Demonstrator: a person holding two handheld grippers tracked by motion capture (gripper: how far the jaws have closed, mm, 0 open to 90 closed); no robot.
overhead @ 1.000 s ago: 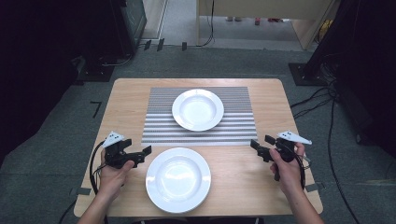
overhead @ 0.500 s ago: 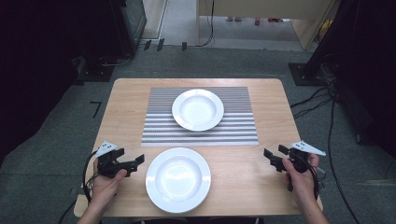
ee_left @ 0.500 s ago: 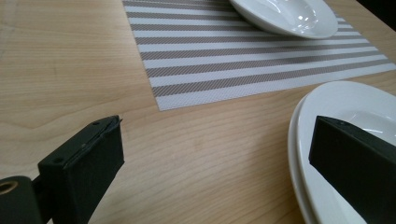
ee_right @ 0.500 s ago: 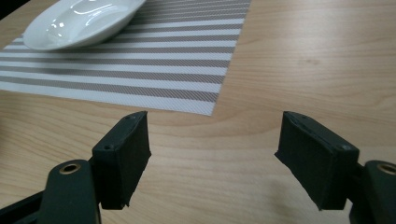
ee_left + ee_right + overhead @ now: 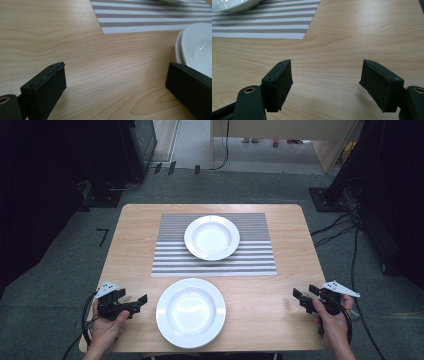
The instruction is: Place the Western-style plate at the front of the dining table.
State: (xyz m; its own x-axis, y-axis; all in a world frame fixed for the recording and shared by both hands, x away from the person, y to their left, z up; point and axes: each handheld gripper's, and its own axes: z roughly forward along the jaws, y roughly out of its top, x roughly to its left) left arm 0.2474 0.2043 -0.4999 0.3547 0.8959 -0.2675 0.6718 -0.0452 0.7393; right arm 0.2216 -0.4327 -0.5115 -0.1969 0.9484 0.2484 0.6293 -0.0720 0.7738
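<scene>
Left gripper [image 5: 141, 300] and right gripper [image 5: 300, 296]: fingers [image 5: 47, 87] released, nothing between them, low over the bare surface [image 5: 280, 320]. Near plate [image 5: 190, 312] lies flat at the front edge, just right of the left gripper; round, no long axis, bowl up. Best to approach its rim low and level, closing squarely on the lip.

I see two white round plates, both empty and upright. The near plate [image 5: 190, 312] lies flat on the bare wood by my edge of the table. The far plate [image 5: 211, 237], deeper in the bowl, sits on the striped mat [image 5: 170, 255], well apart from the near one.
</scene>
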